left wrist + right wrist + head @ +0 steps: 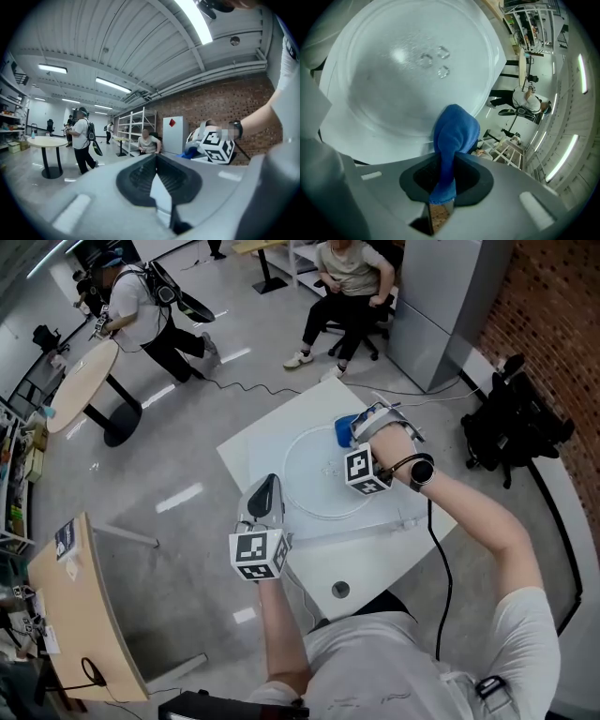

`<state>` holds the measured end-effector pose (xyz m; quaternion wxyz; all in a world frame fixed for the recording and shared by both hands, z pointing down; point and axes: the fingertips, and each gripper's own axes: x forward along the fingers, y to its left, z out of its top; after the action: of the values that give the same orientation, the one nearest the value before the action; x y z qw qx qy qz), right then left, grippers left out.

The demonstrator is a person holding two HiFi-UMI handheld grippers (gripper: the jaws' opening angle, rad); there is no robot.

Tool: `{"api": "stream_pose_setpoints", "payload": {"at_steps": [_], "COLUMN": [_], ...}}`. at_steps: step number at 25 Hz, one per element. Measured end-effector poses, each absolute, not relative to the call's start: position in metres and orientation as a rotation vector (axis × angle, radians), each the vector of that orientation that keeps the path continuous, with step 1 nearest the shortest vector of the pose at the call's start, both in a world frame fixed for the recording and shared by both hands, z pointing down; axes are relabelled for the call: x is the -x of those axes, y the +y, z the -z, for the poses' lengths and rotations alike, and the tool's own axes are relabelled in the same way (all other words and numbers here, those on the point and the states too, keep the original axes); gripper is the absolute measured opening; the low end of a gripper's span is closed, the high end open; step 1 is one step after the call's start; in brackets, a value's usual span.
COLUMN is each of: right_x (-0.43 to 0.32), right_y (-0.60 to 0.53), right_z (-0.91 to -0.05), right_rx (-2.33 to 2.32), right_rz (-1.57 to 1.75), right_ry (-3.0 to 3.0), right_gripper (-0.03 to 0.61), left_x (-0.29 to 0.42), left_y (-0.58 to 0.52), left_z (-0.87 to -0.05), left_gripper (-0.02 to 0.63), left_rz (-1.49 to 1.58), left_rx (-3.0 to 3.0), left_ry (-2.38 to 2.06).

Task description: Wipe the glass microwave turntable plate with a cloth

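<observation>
Fingers of right gripper clamped on blue cloth, bunched at turntable plate's far rim | left gripper closed, empty, beside plate's left rim | cloth-to-glass contact unclear

Glass plate: centre and near half bare, open to pass over. The far right rim is blocked by the right gripper pinching a blue cloth. The left gripper, jaws together, stands at the plate's left rim. The near strip of the table is free.
</observation>
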<state>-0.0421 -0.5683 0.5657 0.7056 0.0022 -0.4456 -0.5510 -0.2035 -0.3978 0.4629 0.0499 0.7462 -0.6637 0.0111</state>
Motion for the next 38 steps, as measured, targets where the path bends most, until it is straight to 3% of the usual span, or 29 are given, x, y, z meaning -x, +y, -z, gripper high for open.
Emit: {"api": "stream_pose_setpoints", "payload": {"at_steps": [7,15,28,38], "right_x": [-0.018,-0.014,0.087,0.158], "right_y": [-0.524,-0.454,-0.411,-0.458], "right_z": [-0.566,-0.562,-0.561,-0.565], "right_rx": [0.043,0.090,0.160,0.151], "right_rz": [1.196,1.256,1.429,1.498], "right_ry": [-0.962,-1.024,-1.123,-1.107], "right_gripper": [0.060,0.060,0.060,0.061], "left_x": [0.187,0.172,0.196,0.219], "left_y": [-0.406,-0.408,-0.387,-0.375], "left_z": [-0.462,-0.452,-0.432,-0.440], "left_gripper": [0.002,0.002,0.002,0.002], "left_rz": [-0.009,0.024,0.057,0.040], "left_rx": [-2.320,-2.360,-2.321,-2.234], "left_ry": [-1.972,-1.946,-2.057,-2.132]}}
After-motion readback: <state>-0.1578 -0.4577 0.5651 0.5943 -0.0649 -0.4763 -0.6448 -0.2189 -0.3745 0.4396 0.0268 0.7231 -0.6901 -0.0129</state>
